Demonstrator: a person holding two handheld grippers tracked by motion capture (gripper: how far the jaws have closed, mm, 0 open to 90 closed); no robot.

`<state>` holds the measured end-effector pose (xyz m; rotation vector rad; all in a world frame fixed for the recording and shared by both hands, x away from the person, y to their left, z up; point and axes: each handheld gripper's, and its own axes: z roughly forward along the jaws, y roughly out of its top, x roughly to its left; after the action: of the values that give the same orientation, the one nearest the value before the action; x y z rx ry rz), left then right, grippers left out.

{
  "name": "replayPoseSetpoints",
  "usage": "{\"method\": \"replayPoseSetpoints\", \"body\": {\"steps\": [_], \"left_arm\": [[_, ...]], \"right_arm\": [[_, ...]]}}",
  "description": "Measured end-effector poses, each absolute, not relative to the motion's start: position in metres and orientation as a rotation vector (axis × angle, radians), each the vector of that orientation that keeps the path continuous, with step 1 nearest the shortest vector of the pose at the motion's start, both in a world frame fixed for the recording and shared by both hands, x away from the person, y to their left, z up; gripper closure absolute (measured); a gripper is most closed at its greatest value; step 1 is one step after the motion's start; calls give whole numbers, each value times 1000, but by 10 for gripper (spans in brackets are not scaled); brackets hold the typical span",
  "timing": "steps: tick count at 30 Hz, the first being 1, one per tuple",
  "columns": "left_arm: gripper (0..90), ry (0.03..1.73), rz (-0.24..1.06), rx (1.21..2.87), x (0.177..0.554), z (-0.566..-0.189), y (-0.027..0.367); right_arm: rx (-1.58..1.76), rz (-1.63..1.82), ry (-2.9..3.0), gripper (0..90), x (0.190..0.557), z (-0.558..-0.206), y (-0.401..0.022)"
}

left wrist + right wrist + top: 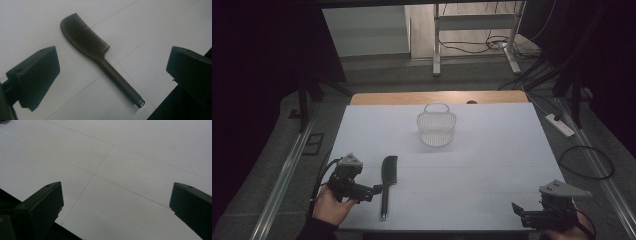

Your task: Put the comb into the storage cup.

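A black comb (387,182) with a long handle lies flat on the white table cover (472,165) at the front left, teeth end pointing away from me. My left gripper (371,192) rests just left of the handle, open, with nothing between its jaws. In the left gripper view the comb (100,56) lies diagonally between the two wide-apart jaws, apart from both. My right gripper (518,212) sits at the front right corner of the table, open and empty. A small white wire basket (436,126) with a handle stands upright at the middle back.
The table's wooden far edge (439,97) shows behind the white cover. On the floor to the right lie a power strip (560,125) and a looped cable (586,162). A desk frame (472,35) stands farther back.
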<state>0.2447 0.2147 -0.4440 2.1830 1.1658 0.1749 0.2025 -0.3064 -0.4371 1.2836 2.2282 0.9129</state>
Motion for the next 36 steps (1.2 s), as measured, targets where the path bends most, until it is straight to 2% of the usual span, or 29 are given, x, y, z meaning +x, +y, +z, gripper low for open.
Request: {"method": "replayPoseSetpoints", "body": {"steps": [19, 21, 26, 32, 34, 36], "left_arm": [[9, 1137, 144, 2253, 264, -449, 183], [102, 1141, 149, 2272, 264, -451, 182], [462, 1167, 130, 2276, 265, -453, 184], [813, 1135, 91, 2269, 266, -456, 183], [891, 1132, 95, 2265, 265, -456, 182], [892, 1129, 96, 2259, 265, -457, 180]], "right_arm": [[1279, 913, 2232, 0, 203, -437, -306], [1277, 911, 2233, 0, 203, -437, -306], [1272, 903, 2230, 0, 202, -437, -305], [1273, 898, 2234, 0, 203, -438, -305], [1274, 896, 2234, 0, 203, -438, -305], [1275, 896, 2234, 0, 203, -438, -305]]}}
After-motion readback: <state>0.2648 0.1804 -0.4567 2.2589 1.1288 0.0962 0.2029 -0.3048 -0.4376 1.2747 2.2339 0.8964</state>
